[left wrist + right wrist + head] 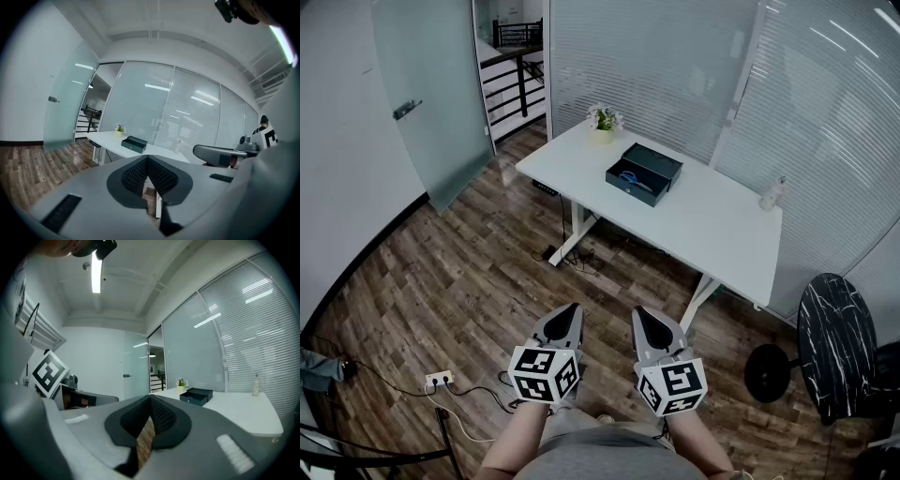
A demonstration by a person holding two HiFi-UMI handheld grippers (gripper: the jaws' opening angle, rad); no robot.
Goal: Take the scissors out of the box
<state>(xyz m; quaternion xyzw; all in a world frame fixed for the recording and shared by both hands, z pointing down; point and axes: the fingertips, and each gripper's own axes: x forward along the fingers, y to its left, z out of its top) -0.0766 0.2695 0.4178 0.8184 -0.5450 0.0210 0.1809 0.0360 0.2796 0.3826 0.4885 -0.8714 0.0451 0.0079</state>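
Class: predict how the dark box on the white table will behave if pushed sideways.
The box looks low and wide, so it probably slides rather than tips. The table looks smooth, so it may skid easily. Only scissors show inside, so it is likely light.

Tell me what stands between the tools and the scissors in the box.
Nothing visible does. The left tool and the right tool, both shut, hang over wood floor short of the table, and the scissors lie uncovered in the open box on it.
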